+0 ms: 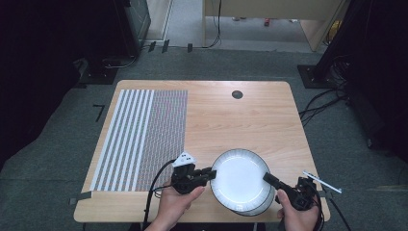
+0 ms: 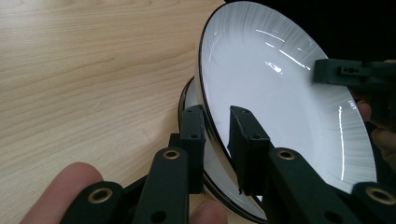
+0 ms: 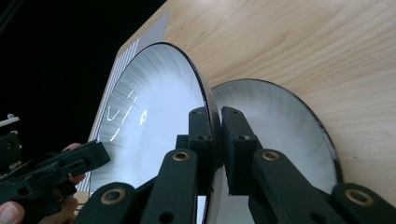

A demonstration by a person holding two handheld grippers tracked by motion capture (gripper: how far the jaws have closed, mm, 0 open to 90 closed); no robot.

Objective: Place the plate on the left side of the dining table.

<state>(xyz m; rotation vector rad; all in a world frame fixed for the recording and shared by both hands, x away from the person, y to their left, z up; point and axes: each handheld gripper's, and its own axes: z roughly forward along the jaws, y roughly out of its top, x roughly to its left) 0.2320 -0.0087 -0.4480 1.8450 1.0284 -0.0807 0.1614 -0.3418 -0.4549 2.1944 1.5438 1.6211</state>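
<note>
The top plate (image 1: pixel 239 179) is in the lower middle of the high view, lifted a little above a 2nd plate (image 1: pixel 263 204) that lies under it on the table (image 1: pixel 226 120). In the right gripper view the top plate (image 3: pixel 149 116) is tilted up at the left of the frame, and the lower plate (image 3: pixel 280 135) lies flat at the right, apart from it at that side.

The left gripper (image 1: pixel 210 173) is clamped on the left rim of the top plate. In the left gripper view (image 2: pixel 218 135) the dark rim goes between the 2 jaws, 1 jaw under the plate and 1 jaw on its white inner face. The right gripper (image 1: pixel 267 178) is clamped on the right rim. In the right gripper view (image 3: pixel 214 140) the jaws stand almost together with the thin rim between them.

I judge the plate to be ceramic: stiff, rather heavy, and fragile if it drops. Its glazed face shines, so it is probably slippery for the pads. The rim is the only good place to take hold, because the middle is wide and smooth. 2 grips on opposite sides look right, as 1 grip alone would let the plate swing down. It should stay level, so that it does not slide out or knock the lower plate.

A striped mat (image 1: pixel 142 137) lies on the left part of the table, well apart from the plates.
</note>
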